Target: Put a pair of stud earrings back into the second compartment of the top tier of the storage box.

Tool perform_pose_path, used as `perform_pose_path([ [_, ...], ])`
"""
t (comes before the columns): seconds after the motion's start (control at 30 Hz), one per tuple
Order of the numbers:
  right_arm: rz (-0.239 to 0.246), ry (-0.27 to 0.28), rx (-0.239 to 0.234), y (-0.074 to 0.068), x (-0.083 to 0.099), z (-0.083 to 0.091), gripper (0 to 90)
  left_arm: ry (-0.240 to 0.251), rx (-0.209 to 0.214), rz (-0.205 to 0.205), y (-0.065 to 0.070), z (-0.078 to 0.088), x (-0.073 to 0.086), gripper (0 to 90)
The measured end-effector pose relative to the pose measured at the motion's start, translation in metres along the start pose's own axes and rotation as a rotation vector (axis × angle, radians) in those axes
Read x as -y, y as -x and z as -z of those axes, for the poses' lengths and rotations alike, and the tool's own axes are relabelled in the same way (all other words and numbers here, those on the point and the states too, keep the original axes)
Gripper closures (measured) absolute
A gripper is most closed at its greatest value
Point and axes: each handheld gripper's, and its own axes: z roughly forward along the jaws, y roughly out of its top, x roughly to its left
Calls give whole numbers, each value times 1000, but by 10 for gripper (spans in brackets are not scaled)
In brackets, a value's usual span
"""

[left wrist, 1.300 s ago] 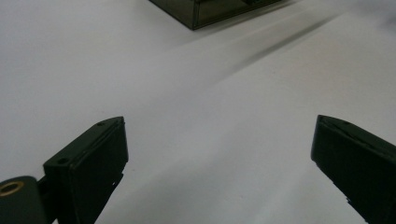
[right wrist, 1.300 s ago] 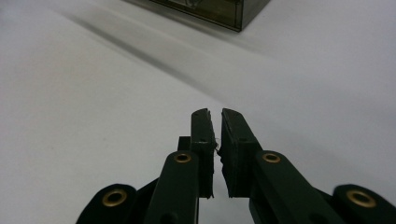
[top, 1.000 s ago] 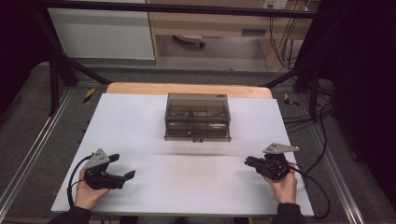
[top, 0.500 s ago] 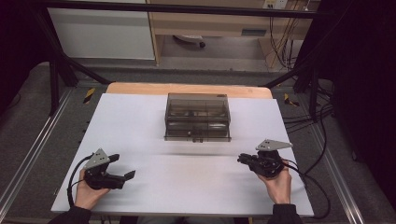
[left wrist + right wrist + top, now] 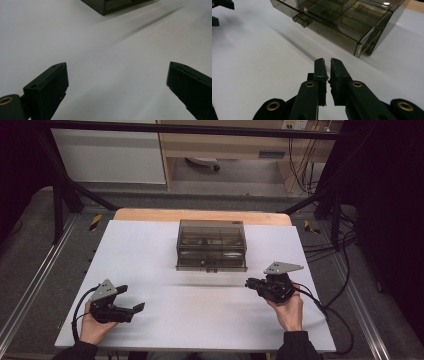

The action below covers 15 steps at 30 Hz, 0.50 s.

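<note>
A smoky see-through drawer box [image 5: 211, 245] stands at the middle of the white table [image 5: 200, 325], its small drawer knobs [image 5: 299, 20] facing the person. My left gripper [image 5: 130, 299] rests near the front left corner, held in a hand, with its jaws wide apart over bare table [image 5: 117, 67]. The box's corner [image 5: 112, 5] lies far ahead of it. My right gripper [image 5: 248, 283] hovers front right of the box, pointing left. Its jaws stand nearly together with nothing between them [image 5: 327, 61], a short way from the box's front right corner [image 5: 358, 48].
A wooden strip [image 5: 200, 215] runs along the table's far edge. Black frame posts [image 5: 60, 195] and metal rails [image 5: 30, 285] flank the table. Cables [image 5: 330, 310] trail off the right side. White table stretches between the two grippers.
My right gripper has moved left and slightly forward, closer to the box's front right corner. The left gripper has stayed where it was.
</note>
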Motion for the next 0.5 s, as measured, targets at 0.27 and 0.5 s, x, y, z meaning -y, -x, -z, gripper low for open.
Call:
perform_pose_path([
  [0.27,19,3,-4,-6,-16,-2,840,-1,0,0,0,0,0,35],
  [0.5,45,13,-10,-13,-33,-6,841,0,-1,1,0,0,0,35],
])
